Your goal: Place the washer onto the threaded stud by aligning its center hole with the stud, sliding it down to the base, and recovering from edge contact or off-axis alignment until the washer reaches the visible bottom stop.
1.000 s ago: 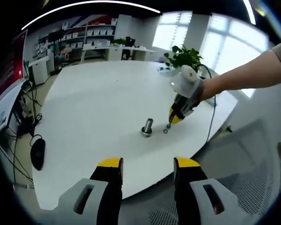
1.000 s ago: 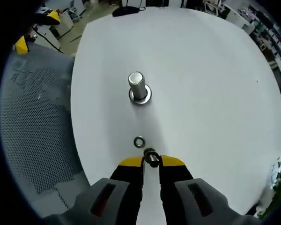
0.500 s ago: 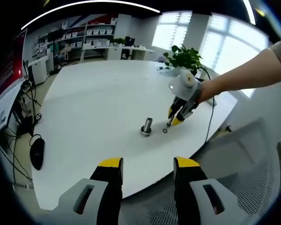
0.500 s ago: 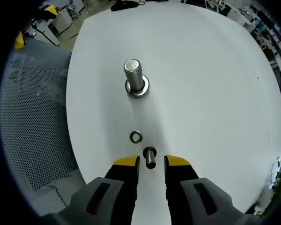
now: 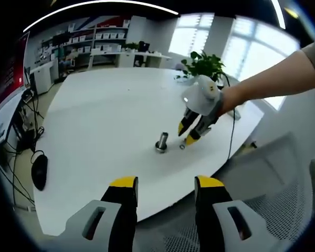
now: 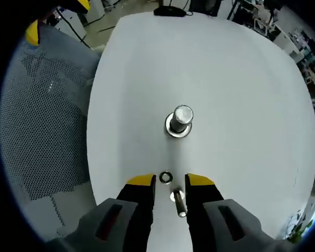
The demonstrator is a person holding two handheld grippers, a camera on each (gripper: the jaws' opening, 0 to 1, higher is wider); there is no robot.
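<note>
I see no readable writing anywhere. My right gripper (image 6: 170, 181) hangs with jaws apart over the washer (image 6: 166, 177), which lies flat on the white table (image 6: 241, 94) just short of the upright threaded stud (image 6: 179, 121). My left gripper (image 5: 165, 185) is spread wide, holding nothing.

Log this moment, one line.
right gripper: open over washer | washer: flat on table, off stud | left gripper: open, idle
</note>
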